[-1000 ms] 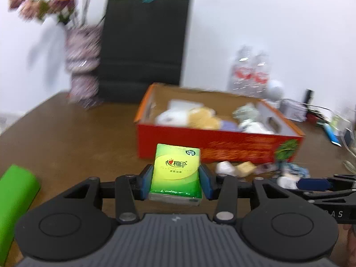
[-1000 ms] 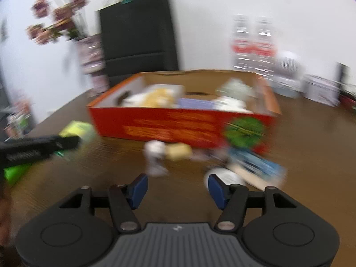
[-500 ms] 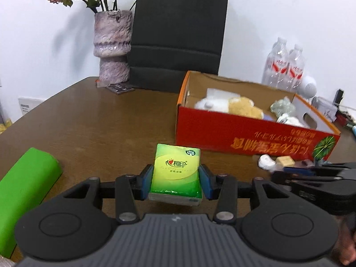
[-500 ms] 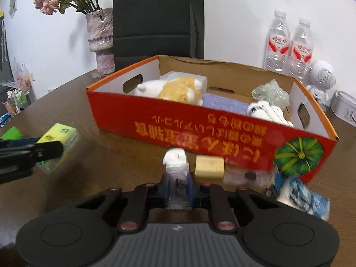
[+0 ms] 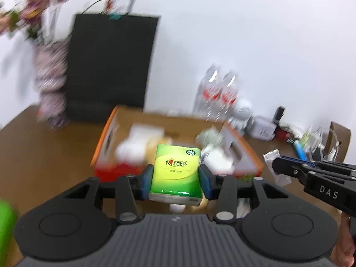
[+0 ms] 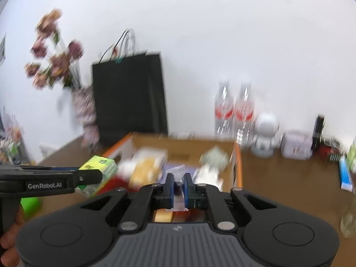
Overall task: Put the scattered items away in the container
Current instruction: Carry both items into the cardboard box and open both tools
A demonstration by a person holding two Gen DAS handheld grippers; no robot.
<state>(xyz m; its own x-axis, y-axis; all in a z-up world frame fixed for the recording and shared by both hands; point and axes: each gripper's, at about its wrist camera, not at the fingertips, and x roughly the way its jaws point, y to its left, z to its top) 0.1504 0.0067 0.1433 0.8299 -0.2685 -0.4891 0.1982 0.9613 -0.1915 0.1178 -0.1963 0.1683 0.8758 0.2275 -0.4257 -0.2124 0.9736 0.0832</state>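
Note:
A green and yellow tissue pack (image 5: 175,166) sits upright between the blue pads of my left gripper (image 5: 176,183), which is shut on it, in the air in front of the red and orange cardboard box (image 5: 104,140). My right gripper (image 6: 178,187) has its jaws closing, pads pressed on a small clear-wrapped packet (image 6: 179,200) lifted off the table. The packet (image 5: 272,158) also shows at the tip of the right gripper in the left wrist view. The box (image 6: 238,166) holds a plush toy, white items and a crumpled clear bag, all blurred.
Behind the box stand a black paper bag (image 5: 111,66), a vase of dried flowers (image 5: 51,82), two water bottles (image 6: 233,113) and a white robot toy (image 6: 264,131). A green roll (image 5: 6,222) lies at the left. A yellowish block (image 6: 163,215) lies on the table below my right gripper.
The right gripper went from open to shut on the small packet and lifted it off the table. Both grippers rose, so the box now sits lower in both views.

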